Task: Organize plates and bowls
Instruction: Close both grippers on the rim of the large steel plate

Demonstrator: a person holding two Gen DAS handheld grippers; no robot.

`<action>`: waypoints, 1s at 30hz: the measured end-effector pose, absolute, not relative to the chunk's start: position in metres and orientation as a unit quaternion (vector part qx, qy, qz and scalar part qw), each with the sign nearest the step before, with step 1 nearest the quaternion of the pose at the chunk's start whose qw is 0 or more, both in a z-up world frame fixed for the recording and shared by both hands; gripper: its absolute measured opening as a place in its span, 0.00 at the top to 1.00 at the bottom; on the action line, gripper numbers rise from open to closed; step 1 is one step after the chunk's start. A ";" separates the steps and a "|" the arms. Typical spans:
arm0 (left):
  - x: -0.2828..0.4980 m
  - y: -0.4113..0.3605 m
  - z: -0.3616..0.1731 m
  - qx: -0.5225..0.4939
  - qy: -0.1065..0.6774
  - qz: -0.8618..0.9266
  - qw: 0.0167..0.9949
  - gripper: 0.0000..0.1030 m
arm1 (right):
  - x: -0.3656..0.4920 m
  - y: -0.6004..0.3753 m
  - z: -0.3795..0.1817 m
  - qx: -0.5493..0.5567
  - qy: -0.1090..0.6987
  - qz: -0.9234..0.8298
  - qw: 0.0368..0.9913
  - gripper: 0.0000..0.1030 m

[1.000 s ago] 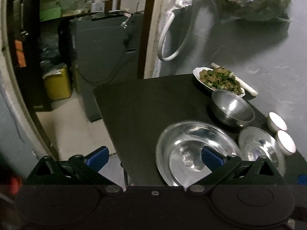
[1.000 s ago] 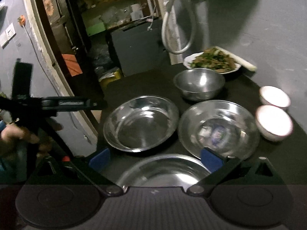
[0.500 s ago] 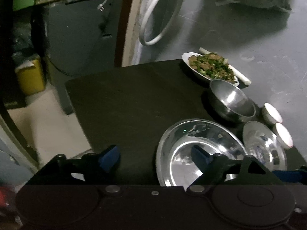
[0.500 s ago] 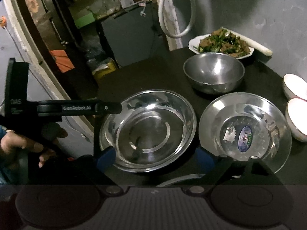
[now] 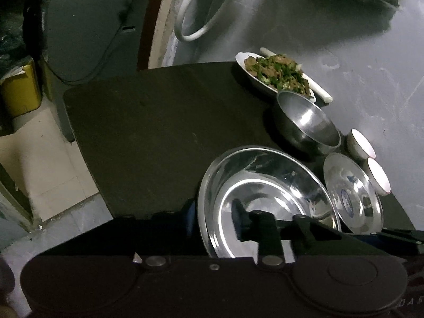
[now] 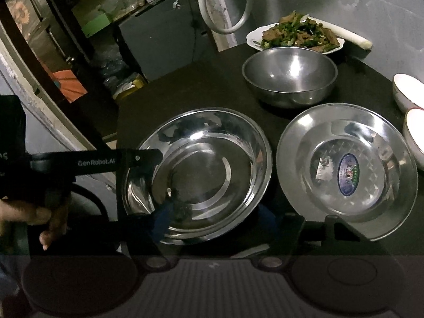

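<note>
A large steel basin (image 5: 265,185) (image 6: 201,164) sits near the front of the black table (image 5: 145,132). My left gripper (image 5: 214,218) has closed in on its left rim, one finger outside and one inside. My right gripper (image 6: 213,216) hovers open over the basin's near edge, its blue pads blurred. To the right lie a steel plate with a sticker (image 6: 344,164) and two white bowls (image 6: 408,90). Behind stand a deep steel bowl (image 6: 290,79) and a white plate of cooked greens (image 6: 296,37).
A person's hand (image 6: 39,217) holds the left gripper's handle off the table's left edge. A white hose loop (image 5: 196,13) hangs on the grey wall. A yellow bin (image 5: 21,90) and a grey cabinet (image 5: 87,26) stand on the floor to the left.
Both grippers moved forward and down towards the large basin. The left jaws narrowed sharply around its rim. The right jaws narrowed a little. The dishes have not moved.
</note>
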State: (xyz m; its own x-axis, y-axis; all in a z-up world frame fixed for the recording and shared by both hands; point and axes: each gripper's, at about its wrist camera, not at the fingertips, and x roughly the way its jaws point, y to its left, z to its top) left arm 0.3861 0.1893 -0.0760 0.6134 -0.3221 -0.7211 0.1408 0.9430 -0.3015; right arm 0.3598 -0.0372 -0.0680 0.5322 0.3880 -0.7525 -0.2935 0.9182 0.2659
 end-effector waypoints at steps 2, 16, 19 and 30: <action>0.386 0.189 -0.076 -0.105 0.421 -0.125 0.892 0.78 | 0.359 -0.039 -0.068 0.057 0.440 0.189 0.876 0.34; 0.361 0.202 -0.068 -0.106 0.403 -0.092 0.904 0.92 | 0.343 -0.043 -0.061 0.038 0.403 0.180 0.896 0.70; 0.355 0.200 -0.060 -0.103 0.392 -0.093 0.909 0.92 | 0.336 -0.047 -0.056 0.038 0.393 0.180 0.901 0.71; 0.329 0.167 -0.028 -0.093 0.362 -0.123 0.919 0.91 | 0.302 -0.086 -0.028 0.054 0.355 0.165 0.919 0.71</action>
